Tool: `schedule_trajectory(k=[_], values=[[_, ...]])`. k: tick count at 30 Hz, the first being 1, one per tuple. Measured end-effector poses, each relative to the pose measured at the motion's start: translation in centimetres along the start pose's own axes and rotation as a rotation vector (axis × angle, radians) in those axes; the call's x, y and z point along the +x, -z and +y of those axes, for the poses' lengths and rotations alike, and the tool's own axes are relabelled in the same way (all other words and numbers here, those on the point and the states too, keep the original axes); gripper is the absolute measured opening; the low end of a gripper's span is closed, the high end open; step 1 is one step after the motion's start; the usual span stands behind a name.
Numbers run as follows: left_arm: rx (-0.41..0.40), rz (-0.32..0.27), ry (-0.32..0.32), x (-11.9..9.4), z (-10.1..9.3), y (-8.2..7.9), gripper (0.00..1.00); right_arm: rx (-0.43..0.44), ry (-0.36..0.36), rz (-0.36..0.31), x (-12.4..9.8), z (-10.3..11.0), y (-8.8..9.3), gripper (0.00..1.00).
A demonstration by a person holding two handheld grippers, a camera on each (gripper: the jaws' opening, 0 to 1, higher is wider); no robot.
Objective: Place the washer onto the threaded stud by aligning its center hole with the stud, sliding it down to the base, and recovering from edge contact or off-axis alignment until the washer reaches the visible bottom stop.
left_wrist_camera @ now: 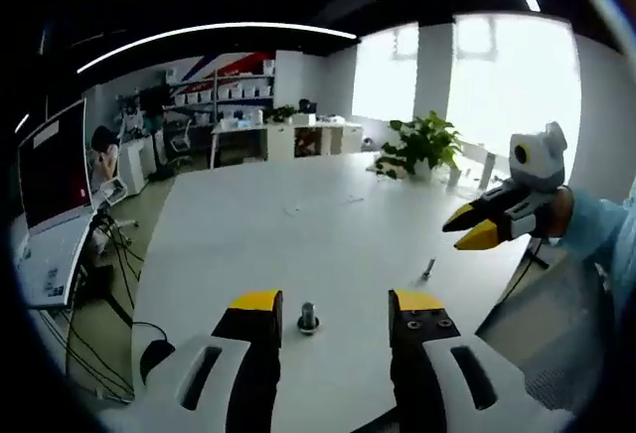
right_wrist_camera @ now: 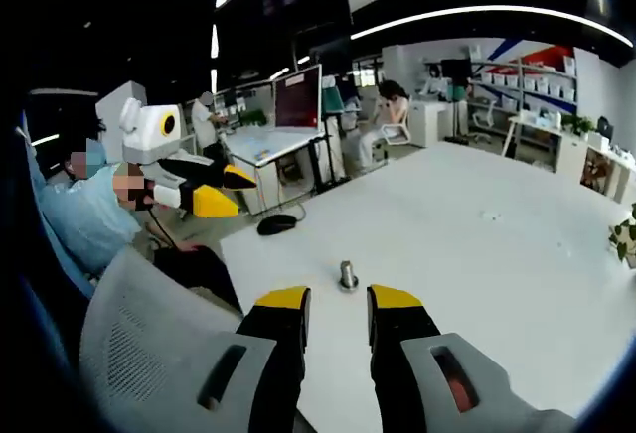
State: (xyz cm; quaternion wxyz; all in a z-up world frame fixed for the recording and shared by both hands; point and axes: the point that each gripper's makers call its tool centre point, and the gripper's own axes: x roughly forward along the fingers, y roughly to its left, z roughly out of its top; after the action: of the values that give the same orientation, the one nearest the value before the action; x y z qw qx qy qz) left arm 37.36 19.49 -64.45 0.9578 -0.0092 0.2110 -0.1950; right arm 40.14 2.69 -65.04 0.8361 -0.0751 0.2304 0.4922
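Both grippers' fingers released; stud (left_wrist_camera: 308, 318) on table (left_wrist_camera: 298, 224); washer indistinct.

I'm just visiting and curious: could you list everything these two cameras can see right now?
Threaded stud: one, grey metal, upright on the table just ahead of the left tongs; a ring-like base around its foot, possibly the washer, too small to tell.
Small metal piece: one, grey, on the table toward its right edge.
Table: one, white, large.
Potted plant: one, green, at the table's far end.
Monitor: one, dark reddish screen, on a desk beyond the table.
Computer mouse: one, black, off the table's corner.
Mesh chair back: one, grey, beside the right tongs.
Seated person: one, at the far desks.
Left tongs: yellow-tipped, open.
Right tongs: yellow-tipped, open, empty.
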Motion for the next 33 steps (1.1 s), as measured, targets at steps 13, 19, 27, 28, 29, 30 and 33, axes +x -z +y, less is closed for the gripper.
schedule_trajectory(k=[13,19,27,28,29,30,33], values=[[-0.126,-0.108,-0.009,-3.3,-3.1,2.6,0.46,0.022,0.114,0.053,-9.9,0.0,5.5,0.32],[-0.133,-0.124,-0.041,-4.9,-3.4,3.8,0.47,0.079,0.158,0.075,-12.1,-0.6,8.6,0.32],[-0.127,-0.121,-0.057,-5.8,-3.6,4.2,0.46,0.104,0.202,0.089,-12.7,-0.5,10.1,0.32],[-0.123,-0.128,-0.062,-5.9,-3.6,4.1,0.46,0.111,0.217,0.080,-12.8,-0.8,10.1,0.31],[-0.115,-0.144,-0.065,-5.9,-3.7,3.9,0.46,0.111,0.226,0.077,-12.8,-0.9,10.1,0.31],[-0.113,-0.151,-0.073,-5.9,-3.7,3.8,0.48,0.109,0.232,0.072,-13.0,-0.9,10.0,0.31],[-0.150,-0.252,-0.101,-6.0,-3.6,2.0,0.61,0.119,0.257,0.060,-13.1,-1.0,10.0,0.31]])
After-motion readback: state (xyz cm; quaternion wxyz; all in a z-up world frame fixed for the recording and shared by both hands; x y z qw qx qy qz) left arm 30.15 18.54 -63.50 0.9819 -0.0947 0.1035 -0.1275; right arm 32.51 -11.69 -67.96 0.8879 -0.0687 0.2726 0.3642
